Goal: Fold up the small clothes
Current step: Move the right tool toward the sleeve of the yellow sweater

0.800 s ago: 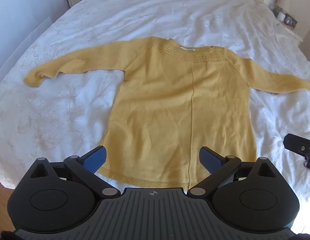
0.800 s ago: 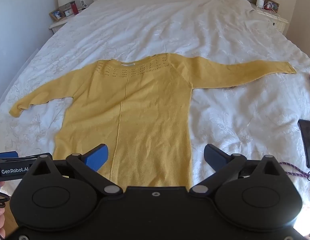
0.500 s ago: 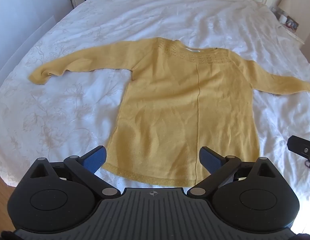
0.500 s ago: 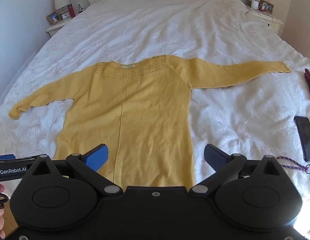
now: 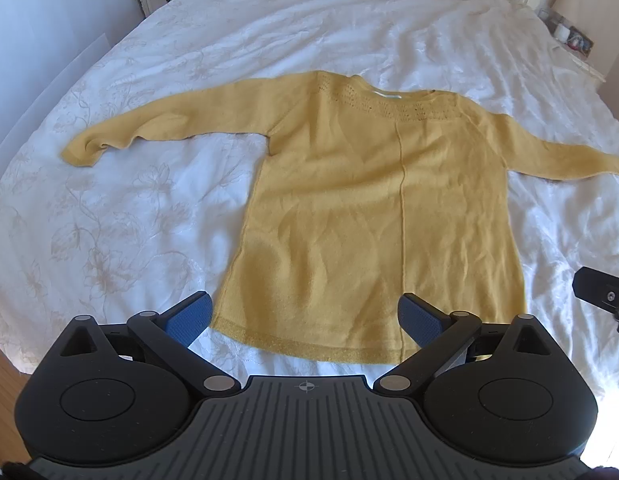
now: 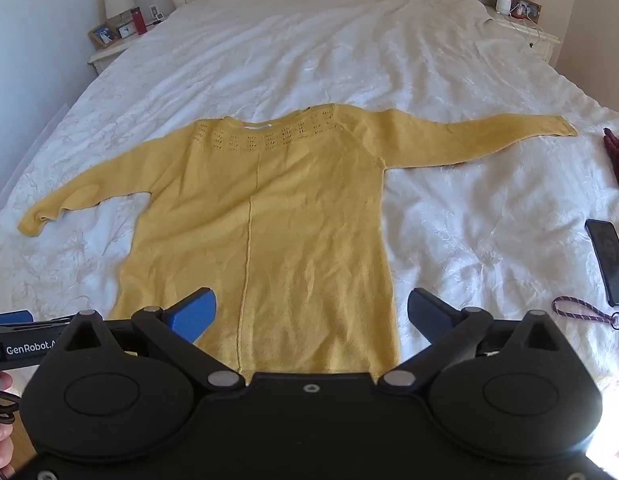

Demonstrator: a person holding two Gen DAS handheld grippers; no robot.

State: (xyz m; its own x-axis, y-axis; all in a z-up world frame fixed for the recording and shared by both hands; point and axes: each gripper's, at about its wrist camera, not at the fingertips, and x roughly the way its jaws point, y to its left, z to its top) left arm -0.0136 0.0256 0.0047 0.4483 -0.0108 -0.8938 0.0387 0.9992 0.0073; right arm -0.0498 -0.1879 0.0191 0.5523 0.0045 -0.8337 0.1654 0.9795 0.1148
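A yellow long-sleeved knit sweater (image 5: 373, 208) lies flat on the white bed, both sleeves spread out to the sides, hem nearest me. It also shows in the right wrist view (image 6: 269, 220). My left gripper (image 5: 305, 316) is open and empty, hovering above the hem near its left half. My right gripper (image 6: 309, 312) is open and empty above the hem's right half. A part of the right gripper shows at the right edge of the left wrist view (image 5: 601, 296).
The white bedspread (image 6: 329, 40) covers the whole bed. A phone (image 6: 607, 268) with a purple cord (image 6: 581, 310) and a dark red cloth (image 6: 617, 156) lie at the right. Nightstands (image 6: 109, 48) flank the headboard. Wood floor shows at the lower left (image 5: 1, 380).
Both grippers have drawn back slightly and turned, so the sweater sits a little farther away and shifted right in the left wrist view. The jaws stay open.
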